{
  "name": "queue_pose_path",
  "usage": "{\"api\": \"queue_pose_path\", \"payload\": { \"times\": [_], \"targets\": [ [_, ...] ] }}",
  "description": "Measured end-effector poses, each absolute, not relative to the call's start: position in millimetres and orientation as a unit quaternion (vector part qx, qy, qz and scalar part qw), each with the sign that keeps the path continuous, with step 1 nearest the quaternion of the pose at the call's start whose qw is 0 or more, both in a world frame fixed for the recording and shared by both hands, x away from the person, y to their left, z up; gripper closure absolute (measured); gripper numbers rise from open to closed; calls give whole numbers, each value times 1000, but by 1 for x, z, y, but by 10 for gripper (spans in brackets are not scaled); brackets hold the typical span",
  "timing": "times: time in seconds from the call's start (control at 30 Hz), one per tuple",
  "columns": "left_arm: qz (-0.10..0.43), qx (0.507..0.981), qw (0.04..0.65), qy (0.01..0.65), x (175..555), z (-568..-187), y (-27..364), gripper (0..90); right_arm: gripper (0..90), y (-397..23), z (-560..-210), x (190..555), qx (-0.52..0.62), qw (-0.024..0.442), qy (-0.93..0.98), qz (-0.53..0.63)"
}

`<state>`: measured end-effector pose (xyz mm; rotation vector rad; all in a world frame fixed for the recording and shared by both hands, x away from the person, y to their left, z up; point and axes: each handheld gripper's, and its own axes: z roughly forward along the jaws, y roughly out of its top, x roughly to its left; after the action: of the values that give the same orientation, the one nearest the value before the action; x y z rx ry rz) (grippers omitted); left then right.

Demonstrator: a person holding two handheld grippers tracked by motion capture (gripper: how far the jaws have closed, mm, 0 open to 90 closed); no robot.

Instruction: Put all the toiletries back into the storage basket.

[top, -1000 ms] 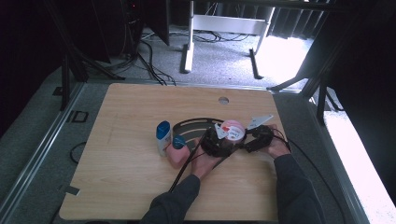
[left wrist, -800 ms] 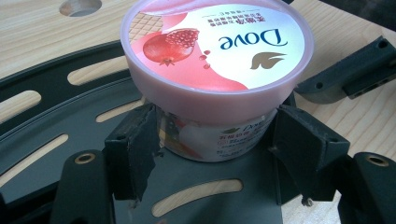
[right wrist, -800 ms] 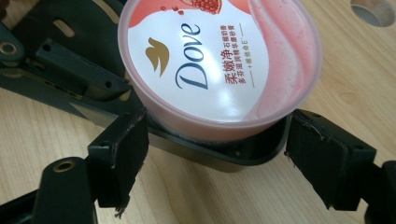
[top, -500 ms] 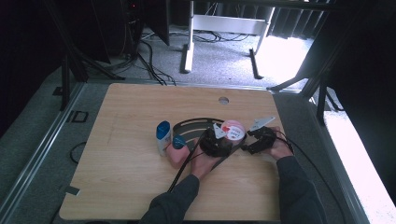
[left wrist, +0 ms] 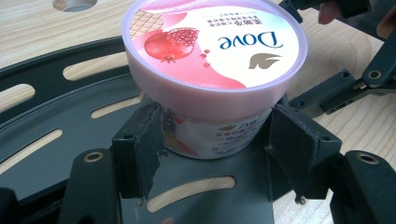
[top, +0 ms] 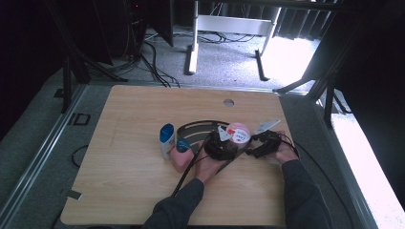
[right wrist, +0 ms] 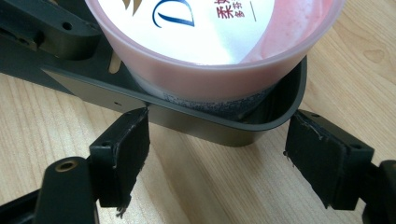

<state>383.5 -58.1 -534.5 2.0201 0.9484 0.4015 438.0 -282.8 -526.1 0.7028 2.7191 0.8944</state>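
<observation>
Standing upright on a dark slotted tray (left wrist: 42, 154) on the wooden desk (top: 129, 157): a pink Dove tub (left wrist: 210, 70) with a pomegranate picture on its lid. Gripping that tub low on its wall, one pad on each side under the lid's overhang: the left gripper (left wrist: 212, 154), jaws clamped on it. Hanging just off the tray's rounded corner, over bare wood: the right gripper (right wrist: 215, 163), jaws standing wide apart and touching nothing, the tray rim and the tub just beyond them. Lying to the left of the tray in the high view: a white bottle with a blue top (top: 166, 138) and a pink item with a blue cap (top: 182, 151), close beside each other. Showing near the desk's far edge: a round hole (top: 229, 102).
</observation>
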Motion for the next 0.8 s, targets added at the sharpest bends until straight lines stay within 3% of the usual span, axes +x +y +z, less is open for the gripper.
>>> {"api": "queue_pose_path", "payload": {
  "times": [0.33, 0.8],
  "targets": [
    [151, 805, 431, 380, 374, -531, -49, 374, 219, -294, -529, 423, 262, 97, 909, 310],
    [118, 815, 444, 352, 344, -529, -41, 408, 219, -294, -527, 346, 283, 144, 889, 330]
  ]
}}
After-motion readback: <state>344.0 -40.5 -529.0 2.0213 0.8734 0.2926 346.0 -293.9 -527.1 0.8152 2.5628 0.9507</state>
